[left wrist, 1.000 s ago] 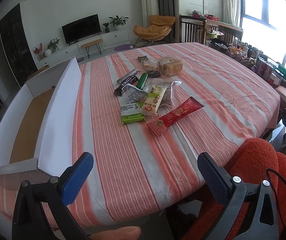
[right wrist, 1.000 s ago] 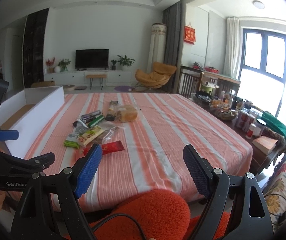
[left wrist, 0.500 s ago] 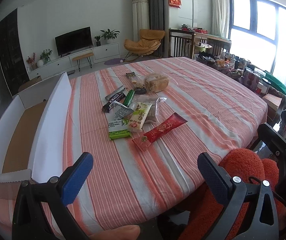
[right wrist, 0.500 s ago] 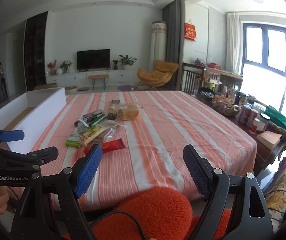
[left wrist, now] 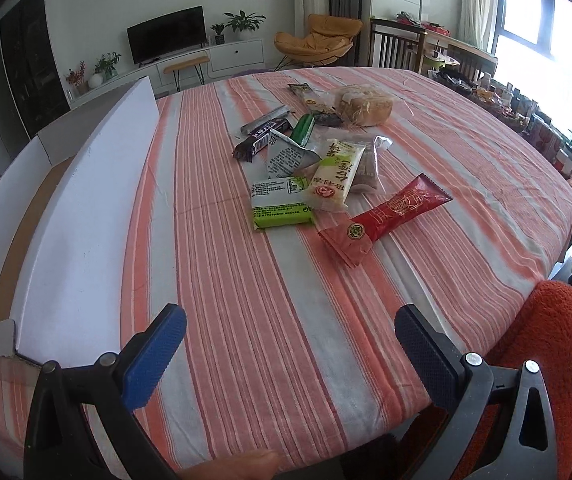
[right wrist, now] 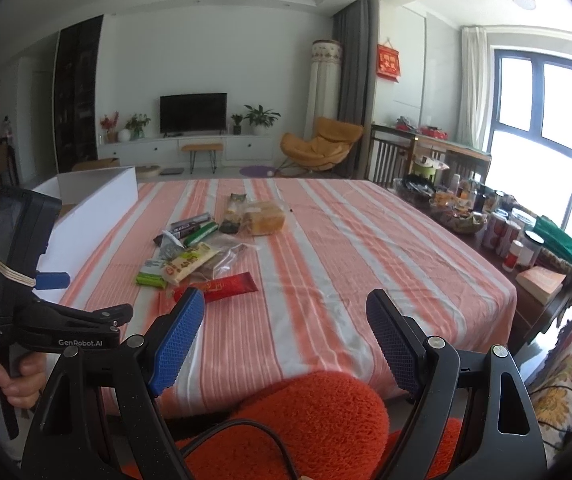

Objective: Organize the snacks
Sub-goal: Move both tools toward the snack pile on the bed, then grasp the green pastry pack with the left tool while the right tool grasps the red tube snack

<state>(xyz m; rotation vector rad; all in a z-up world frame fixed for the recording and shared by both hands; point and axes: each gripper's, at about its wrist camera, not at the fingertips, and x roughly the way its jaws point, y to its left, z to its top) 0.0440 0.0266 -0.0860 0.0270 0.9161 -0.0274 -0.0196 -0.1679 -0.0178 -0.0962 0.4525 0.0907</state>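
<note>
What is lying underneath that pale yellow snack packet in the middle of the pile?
The pale yellow packet overlaps a green-and-white packet at one corner and a clear bag with something dark inside. Anything directly beneath its middle is hidden.

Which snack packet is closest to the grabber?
The long red packet. It lies at the near edge of the snack pile, nearer the left gripper than the green-and-white one beside it.
</note>
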